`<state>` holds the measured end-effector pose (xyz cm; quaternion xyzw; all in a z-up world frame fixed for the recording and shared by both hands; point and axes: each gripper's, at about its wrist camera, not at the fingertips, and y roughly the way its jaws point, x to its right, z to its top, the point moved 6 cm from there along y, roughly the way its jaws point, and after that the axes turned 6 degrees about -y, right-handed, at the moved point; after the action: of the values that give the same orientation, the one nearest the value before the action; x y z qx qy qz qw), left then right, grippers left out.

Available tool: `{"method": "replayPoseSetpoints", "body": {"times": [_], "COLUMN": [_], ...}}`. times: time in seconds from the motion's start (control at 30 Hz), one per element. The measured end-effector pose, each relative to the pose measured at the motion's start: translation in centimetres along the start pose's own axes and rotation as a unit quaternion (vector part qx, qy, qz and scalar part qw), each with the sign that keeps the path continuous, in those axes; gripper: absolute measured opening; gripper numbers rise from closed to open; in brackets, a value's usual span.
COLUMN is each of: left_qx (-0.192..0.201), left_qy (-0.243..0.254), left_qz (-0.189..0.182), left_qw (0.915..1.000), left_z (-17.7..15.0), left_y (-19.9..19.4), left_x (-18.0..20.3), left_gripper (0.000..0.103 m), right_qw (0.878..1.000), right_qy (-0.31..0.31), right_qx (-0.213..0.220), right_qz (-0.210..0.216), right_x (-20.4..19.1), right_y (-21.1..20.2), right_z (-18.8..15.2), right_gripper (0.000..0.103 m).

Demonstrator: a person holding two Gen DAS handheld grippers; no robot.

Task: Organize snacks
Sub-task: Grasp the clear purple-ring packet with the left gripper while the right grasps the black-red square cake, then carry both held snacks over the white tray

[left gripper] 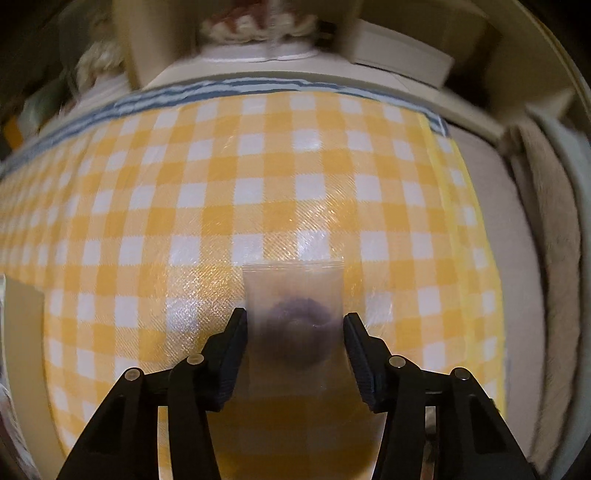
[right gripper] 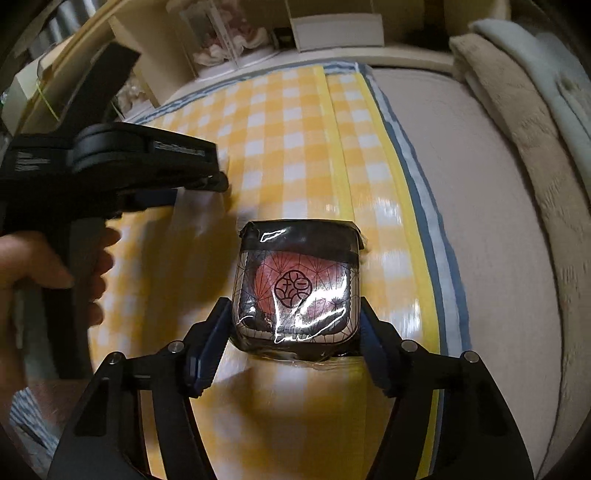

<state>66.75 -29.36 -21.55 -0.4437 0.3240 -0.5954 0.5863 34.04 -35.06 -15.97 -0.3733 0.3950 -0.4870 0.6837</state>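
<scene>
A translucent packet [left gripper: 291, 295] with a dark purple round snack [left gripper: 295, 332] inside lies on the yellow-and-white checked cloth [left gripper: 258, 184]. My left gripper [left gripper: 293, 325] straddles it, pointing steeply down. Its pads sit at the film's side edges, and a thin gap shows on the right, so it is open. In the right wrist view a black wrapped snack [right gripper: 295, 284] with a red pattern and a round emblem sits between the fingers of my right gripper [right gripper: 295, 317], whose pads press both of its sides. A hand [right gripper: 44, 273] at the left holds the other gripper's black handle.
The cloth's right edge has a yellow band and blue stripes [right gripper: 417, 192], with a pale mattress surface [right gripper: 480, 221] beyond it. Folded beige and grey blankets [right gripper: 517, 110] lie at the far right. Shelves with a white box [right gripper: 336, 29] and soft items stand behind the cloth.
</scene>
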Motion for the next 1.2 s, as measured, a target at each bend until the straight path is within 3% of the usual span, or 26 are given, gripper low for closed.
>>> {"method": "replayPoseSetpoints", "body": {"times": [0.17,0.33,0.43,0.47,0.57,0.87,1.2], "left_qx": [0.007,0.002,-0.001,-0.003,-0.001,0.038,0.079], "left_qy": [0.056,0.102,0.12,0.12,0.108,0.084,0.072], "left_qz": [0.0,-0.003,-0.015,-0.025,-0.053,-0.105,-0.134], "left_qw": [0.9984,0.9948,0.9927,0.9925,0.9928,0.9901,0.9852], "left_z": [-0.9,-2.4,-3.5,-3.8,-4.5,-5.3,-7.1], "left_y": [0.2,0.0,-0.5,-0.7,-1.9,-8.6,-20.6], "left_x": [1.2,0.6,0.1,-0.1,-1.3,-6.5,-15.5], "left_gripper": [0.05,0.048,0.045,0.044,0.043,0.043,0.043], "right_qw": [0.999,0.999,0.998,0.997,0.997,0.998,0.998], "right_qy": [-0.034,-0.01,0.003,0.003,0.002,0.001,-0.021], "right_qx": [-0.013,-0.036,-0.056,-0.058,-0.049,0.002,0.05], "right_qz": [-0.02,-0.025,-0.039,-0.048,-0.062,-0.064,-0.041], "right_x": [-0.7,-0.2,0.1,0.1,0.3,-2.8,-9.6], "right_y": [-0.5,0.8,1.9,2.1,1.9,-2.4,-7.4], "right_z": [0.0,1.0,0.9,0.9,0.8,1.3,2.2], "right_gripper": [0.073,0.076,0.074,0.069,0.066,0.065,0.065]}}
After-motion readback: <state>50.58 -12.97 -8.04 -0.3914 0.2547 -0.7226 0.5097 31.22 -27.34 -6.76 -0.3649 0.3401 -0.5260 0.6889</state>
